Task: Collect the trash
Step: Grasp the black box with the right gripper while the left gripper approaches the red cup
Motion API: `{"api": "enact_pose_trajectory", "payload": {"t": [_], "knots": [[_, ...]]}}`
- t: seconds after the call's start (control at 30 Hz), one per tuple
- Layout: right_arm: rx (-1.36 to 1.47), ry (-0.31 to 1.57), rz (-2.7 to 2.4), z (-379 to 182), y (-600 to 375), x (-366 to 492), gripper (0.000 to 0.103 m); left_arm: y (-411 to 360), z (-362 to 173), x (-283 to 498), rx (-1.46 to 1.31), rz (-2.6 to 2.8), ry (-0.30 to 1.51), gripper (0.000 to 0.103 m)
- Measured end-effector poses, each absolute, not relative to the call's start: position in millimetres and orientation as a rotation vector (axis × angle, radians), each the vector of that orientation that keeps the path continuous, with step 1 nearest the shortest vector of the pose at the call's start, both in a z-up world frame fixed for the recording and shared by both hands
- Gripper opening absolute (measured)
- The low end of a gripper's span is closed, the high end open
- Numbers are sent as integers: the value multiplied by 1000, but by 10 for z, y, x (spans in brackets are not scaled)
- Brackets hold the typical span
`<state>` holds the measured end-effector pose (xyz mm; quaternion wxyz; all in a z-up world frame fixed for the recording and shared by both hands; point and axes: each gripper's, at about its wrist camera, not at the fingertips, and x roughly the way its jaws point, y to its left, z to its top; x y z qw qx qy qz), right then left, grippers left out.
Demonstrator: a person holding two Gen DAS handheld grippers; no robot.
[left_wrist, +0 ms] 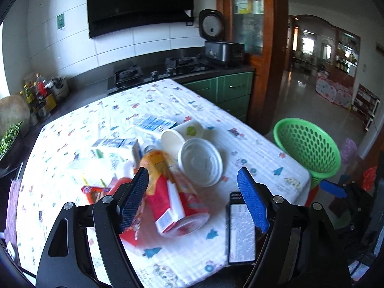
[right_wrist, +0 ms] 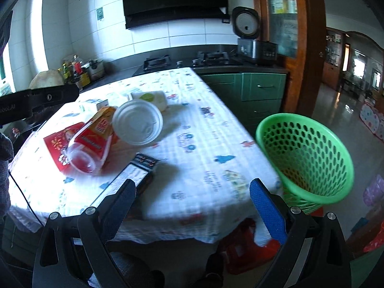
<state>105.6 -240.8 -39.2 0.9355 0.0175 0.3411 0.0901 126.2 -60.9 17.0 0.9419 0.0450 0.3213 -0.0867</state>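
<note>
On patterned tablecloth [left_wrist: 168,100], scattered trash, green basket [right_wrist: 309,153] beside, kitchen counter [left_wrist: 91,91] behind

A home kitchen.
Beyond the open jaws: a gas hob [left_wrist: 165,68], range hood [left_wrist: 140,2], rice cooker [left_wrist: 222,45] and green cabinets [left_wrist: 230,91].

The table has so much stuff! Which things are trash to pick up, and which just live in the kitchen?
For the job:
- red snack tube
- white lidded cup
- black box
- green basket

Just there:
- rice cooker
- gas stove
- bottles
</note>
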Motion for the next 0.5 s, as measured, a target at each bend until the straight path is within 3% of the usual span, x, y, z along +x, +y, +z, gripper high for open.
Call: {"api": "enact_pose_trajectory", "payload": {"t": [0.4,0.5], "knots": [[64,775,264,-519,-1932,1130,92,20,17,1187,-6,-75,667,76],[104,817,275,-570,-1834,1201,86,128,-13,1160,-12,-61,662,76]]}}
